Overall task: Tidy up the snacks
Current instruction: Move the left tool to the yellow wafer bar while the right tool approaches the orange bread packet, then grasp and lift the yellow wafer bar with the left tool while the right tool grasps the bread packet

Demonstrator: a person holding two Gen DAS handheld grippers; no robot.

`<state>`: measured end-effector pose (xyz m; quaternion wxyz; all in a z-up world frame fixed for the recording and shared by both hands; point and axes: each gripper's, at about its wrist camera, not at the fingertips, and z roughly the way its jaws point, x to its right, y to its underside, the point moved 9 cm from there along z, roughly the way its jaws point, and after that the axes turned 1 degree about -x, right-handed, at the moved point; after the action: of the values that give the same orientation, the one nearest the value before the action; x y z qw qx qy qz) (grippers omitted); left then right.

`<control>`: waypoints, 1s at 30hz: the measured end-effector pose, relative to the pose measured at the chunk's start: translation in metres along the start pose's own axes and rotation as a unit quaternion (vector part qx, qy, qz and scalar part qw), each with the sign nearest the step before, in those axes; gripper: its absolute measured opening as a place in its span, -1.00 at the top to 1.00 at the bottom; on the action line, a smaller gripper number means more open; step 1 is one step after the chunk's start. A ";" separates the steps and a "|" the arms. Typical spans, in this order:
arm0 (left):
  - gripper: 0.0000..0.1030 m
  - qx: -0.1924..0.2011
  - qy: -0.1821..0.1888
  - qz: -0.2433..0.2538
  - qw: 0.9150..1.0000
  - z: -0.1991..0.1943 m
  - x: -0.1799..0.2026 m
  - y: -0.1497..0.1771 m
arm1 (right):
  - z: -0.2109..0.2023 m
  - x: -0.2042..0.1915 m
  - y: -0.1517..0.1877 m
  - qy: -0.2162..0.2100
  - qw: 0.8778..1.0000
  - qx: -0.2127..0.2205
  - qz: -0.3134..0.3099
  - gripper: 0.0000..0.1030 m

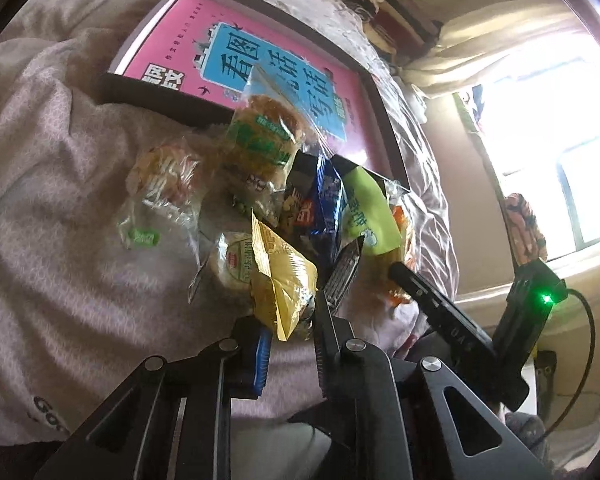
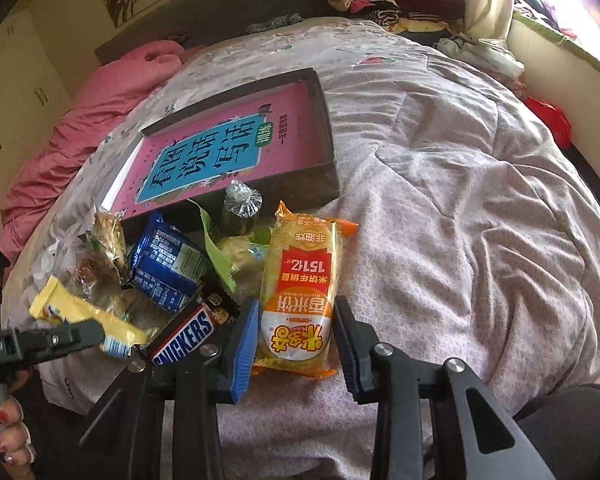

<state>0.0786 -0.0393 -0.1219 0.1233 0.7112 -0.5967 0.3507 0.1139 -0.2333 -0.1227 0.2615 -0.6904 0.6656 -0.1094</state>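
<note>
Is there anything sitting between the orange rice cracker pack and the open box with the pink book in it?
Yes. The orange rice cracker pack, gripped by the right gripper, lies short of the box's near wall. A dark wrapped snack with a crinkled clear top stands just before that wall, left of the straight path.

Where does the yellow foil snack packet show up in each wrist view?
Left wrist: yellow foil snack packet lower centre, pinched between the left hand-held gripper fingers.
Right wrist: lower left, held by that gripper entering from the left edge.
Shared landmark: shallow dark box with pink book.
</note>
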 end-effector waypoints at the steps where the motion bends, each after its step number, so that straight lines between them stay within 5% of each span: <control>1: 0.63 -0.001 -0.001 0.002 1.000 -0.001 0.000 0.001 | -0.001 0.000 -0.001 0.000 1.000 0.002 0.000 0.28; 12: 0.51 0.032 -0.034 0.022 0.999 -0.016 -0.007 -0.008 | 0.008 0.000 0.003 -0.001 1.000 -0.017 0.001 0.28; 16: 0.10 0.045 -0.049 0.014 0.998 -0.021 -0.014 -0.016 | 0.010 -0.002 0.003 0.004 1.000 -0.019 -0.006 0.28; 18: 0.07 0.051 -0.051 0.007 0.997 -0.022 -0.017 -0.021 | 0.011 -0.002 0.003 0.005 1.000 -0.019 -0.007 0.28; 21: 0.18 0.054 -0.048 0.011 0.997 -0.020 -0.018 -0.025 | 0.011 -0.004 0.003 0.006 1.000 -0.019 -0.010 0.28; 23: 0.83 0.043 -0.053 0.023 0.997 -0.018 -0.016 -0.022 | 0.010 -0.004 0.002 0.005 1.000 -0.016 -0.011 0.28; 26: 0.84 0.011 -0.050 0.034 0.998 -0.009 -0.011 -0.010 | 0.006 -0.005 0.001 0.002 1.000 -0.007 -0.010 0.29; 28: 0.64 -0.004 -0.041 0.044 0.998 -0.011 -0.008 -0.002 | 0.006 -0.003 0.001 -0.002 1.000 -0.009 -0.005 0.29; 30: 0.15 -0.004 -0.051 0.065 0.997 -0.018 -0.006 0.001 | 0.006 -0.001 0.001 -0.005 1.000 -0.010 0.001 0.29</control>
<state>0.0711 -0.0246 -0.1131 0.0722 0.6871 -0.6487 0.3190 0.1157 -0.2308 -0.1279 0.2575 -0.6928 0.6663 -0.0991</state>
